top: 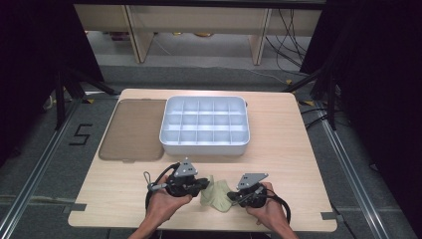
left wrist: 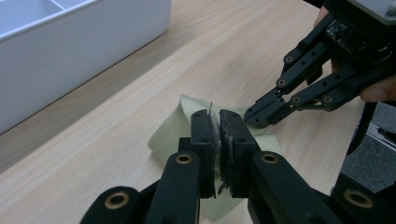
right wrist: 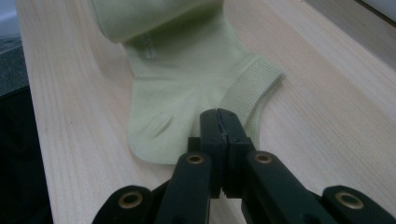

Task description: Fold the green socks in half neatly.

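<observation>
While the tabletop [top: 278,149] carried everything in sight, its largest load was a white divided box [top: 204,125] that sat toward the far edge, near the middle, its many small compartments open to the top. Touching or just beside the box's left wall lay a flat brownish lid [top: 133,129], which reached toward the far left corner of the tabletop. Near the front edge, about midway along it, a pale yellow-green sock [top: 216,195] rested partly on the wood, with one part lifted and bunched between the two tools. In the right gripper view the sock's ribbed cuff [right wrist: 252,87] and heel lay flat on the tabletop.

A person's hands came in over the front edge, each holding one tool. The left hand-held gripper [top: 203,184] was at the sock's left side; in the left gripper view its jaws stood pressed together on a fold of the sock's fabric, with a thin edge of cloth showing between the pads. The right hand-held gripper [top: 232,196] met the sock from the right; its jaws were together as well, and in the right gripper view their tips [right wrist: 223,122] sat at the sock's lower edge beside the cuff, pinching the cloth there. The two tools' tips were near each other, with the raised fabric between them.
</observation>
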Demonstrator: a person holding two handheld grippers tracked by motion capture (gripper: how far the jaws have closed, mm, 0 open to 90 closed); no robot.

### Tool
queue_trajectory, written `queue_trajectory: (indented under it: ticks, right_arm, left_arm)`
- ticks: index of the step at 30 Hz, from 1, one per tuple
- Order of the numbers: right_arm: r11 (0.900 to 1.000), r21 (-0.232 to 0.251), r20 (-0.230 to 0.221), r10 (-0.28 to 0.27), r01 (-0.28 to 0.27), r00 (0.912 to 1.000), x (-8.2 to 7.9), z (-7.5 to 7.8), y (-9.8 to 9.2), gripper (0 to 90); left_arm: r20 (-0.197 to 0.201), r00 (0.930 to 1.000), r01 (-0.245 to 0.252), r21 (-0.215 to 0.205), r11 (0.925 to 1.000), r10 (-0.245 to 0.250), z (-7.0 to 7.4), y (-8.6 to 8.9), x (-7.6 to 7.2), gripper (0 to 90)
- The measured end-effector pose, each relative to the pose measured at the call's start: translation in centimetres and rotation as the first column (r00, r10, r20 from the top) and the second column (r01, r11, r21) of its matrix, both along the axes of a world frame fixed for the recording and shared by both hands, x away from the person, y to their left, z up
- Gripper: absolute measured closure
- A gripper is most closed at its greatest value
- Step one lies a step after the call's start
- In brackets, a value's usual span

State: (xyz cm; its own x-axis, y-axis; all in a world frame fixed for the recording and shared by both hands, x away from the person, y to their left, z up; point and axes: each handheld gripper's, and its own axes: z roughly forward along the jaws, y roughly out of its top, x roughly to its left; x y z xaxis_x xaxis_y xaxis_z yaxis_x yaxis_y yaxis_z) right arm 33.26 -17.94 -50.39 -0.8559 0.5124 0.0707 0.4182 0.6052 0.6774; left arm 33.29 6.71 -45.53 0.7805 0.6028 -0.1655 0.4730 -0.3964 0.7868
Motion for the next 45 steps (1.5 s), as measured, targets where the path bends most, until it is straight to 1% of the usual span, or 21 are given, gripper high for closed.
queue_trajectory:
  ticks: [4, 5, 7, 13, 14, 15, 18, 24, 25, 26, 28, 29, 31, 32, 34, 35, 37, 39, 40, 42, 45]
  right_arm:
    - [1.000, -0.018, 0.001, 0.012, -0.012, 0.9999, 0.2, 0.1, -0.1, 90.0]
    - [1.000, -0.018, 0.001, 0.012, -0.012, 0.9999, 0.2, 0.1, -0.1, 90.0]
    - [1.000, -0.018, 0.002, 0.013, -0.013, 0.9999, 0.2, 0.1, -0.1, 90.0]
    - [1.000, -0.011, 0.005, 0.013, -0.013, 0.9999, 0.2, 0.1, -0.2, 90.0]
    - [1.000, 0.001, 0.015, 0.010, -0.010, 0.9998, 0.3, -0.1, -0.1, 90.0]
    - [1.000, 0.004, 0.013, 0.010, -0.010, 0.9999, 0.3, -0.1, -0.1, 90.0]
    - [1.000, -0.006, -0.001, 0.013, -0.013, 0.9999, 0.3, 0.1, -0.3, 90.0]
    - [1.000, 0.021, 0.022, -0.007, 0.007, 0.9997, 0.5, 0.6, -1.1, 89.8]
    - [0.999, 0.035, 0.011, -0.006, 0.005, 0.9999, 0.5, 0.8, -1.4, 89.7]
    - [0.999, 0.044, 0.017, -0.022, 0.021, 0.9996, 0.5, 1.0, -1.7, 89.7]
    - [0.998, 0.049, 0.023, -0.046, 0.044, 0.9987, 0.4, 1.4, -2.3, 89.7]
    - [0.998, 0.052, 0.032, -0.043, 0.042, 0.9985, 0.4, 1.4, -2.4, 89.7]
    - [0.997, 0.055, 0.034, -0.049, 0.047, 0.9982, 0.4, 1.5, -2.6, 89.7]
    - [0.997, 0.057, 0.024, -0.050, 0.048, 0.9985, 0.5, 1.5, -2.8, 89.5]
    - [0.995, 0.066, 0.022, -0.071, 0.070, 0.9972, 0.5, 1.6, -3.2, 89.5]
    - [0.996, 0.067, 0.033, -0.069, 0.066, 0.9971, 0.6, 1.7, -3.3, 89.5]
    - [0.995, 0.077, 0.029, -0.068, 0.066, 0.9973, 0.6, 1.9, -3.5, 89.3]
    - [0.994, 0.083, 0.035, -0.079, 0.076, 0.9962, 0.5, 2.1, -3.6, 89.2]
    - [0.994, 0.092, 0.049, -0.068, 0.063, 0.9965, 0.6, 2.2, -3.5, 89.2]
    - [0.993, 0.095, 0.050, -0.080, 0.075, 0.9956, 0.3, 2.6, -3.5, 89.1]
    - [0.993, 0.104, 0.086, -0.066, 0.057, 0.9941, 0.3, 3.1, -3.2, 89.1]
  left_arm:
    - [-0.005, 0.9999, 0.016, 0.020, 0.9997, -0.015, -0.4, -0.9, 0.3, 84.0]
    - [-0.013, 0.9999, 0.008, 0.005, 1.0000, -0.008, -0.6, -1.3, 0.3, 84.0]
    - [-0.017, 0.9995, 0.026, 0.025, 0.9994, -0.025, -0.9, -1.7, 0.5, 84.0]
    - [-0.030, 0.9992, 0.028, 0.021, 0.9994, -0.027, -1.7, -2.8, 0.7, 83.9]
    - [-0.025, 0.9986, 0.047, 0.040, 0.9981, -0.046, -1.8, -3.0, 0.8, 83.8]
    - [-0.033, 0.9991, 0.029, 0.027, 0.9992, -0.028, -1.9, -3.3, 0.8, 83.8]
    - [-0.037, 0.9984, 0.045, 0.039, 0.9982, -0.043, -2.2, -3.8, 1.0, 83.5]
    - [-0.048, 0.9975, 0.054, 0.046, 0.9975, -0.052, -2.8, -4.6, 1.0, 81.9]
    - [-0.042, 0.9971, 0.065, 0.050, 0.9966, -0.063, -2.8, -4.7, 1.1, 81.0]
    - [-0.056, 0.9973, 0.049, 0.040, 0.9980, -0.047, -2.9, -4.8, 1.0, 80.5]
    - [-0.046, 0.9969, 0.065, 0.043, 0.9969, -0.063, -2.9, -4.8, 1.1, 78.1]
    - [-0.049, 0.9974, 0.053, 0.023, 0.9983, -0.052, -3.0, -4.8, 1.1, 75.4]
    - [-0.058, 0.9968, 0.057, 0.025, 0.9981, -0.055, -2.9, -4.7, 1.2, 71.2]
    - [-0.058, 0.9971, 0.051, 0.007, 0.9987, -0.051, -2.8, -4.6, 1.2, 71.2]
    - [-0.061, 0.9967, 0.051, -0.040, 0.9979, -0.053, -2.2, -4.1, 1.2, 62.3]
    - [-0.061, 0.9967, 0.051, -0.040, 0.9979, -0.053, -2.2, -4.1, 1.2, 60.8]
    - [-0.059, 0.9977, 0.026, -0.083, 0.9962, -0.031, -1.4, -3.2, 1.3, 56.5]
    - [-0.058, 0.9979, 0.024, -0.095, 0.9952, -0.029, -1.1, -2.7, 1.4, 56.5]
    - [-0.045, 0.9989, 0.008, -0.105, 0.9945, -0.012, -0.7, -1.7, 1.4, 58.2]
    - [-0.036, 0.9993, 0.005, -0.092, 0.9957, -0.008, -0.6, -1.0, 1.4, 64.4]
    - [-0.023, 0.9996, 0.014, -0.049, 0.9987, -0.015, -1.1, -0.2, 1.5, 70.7]
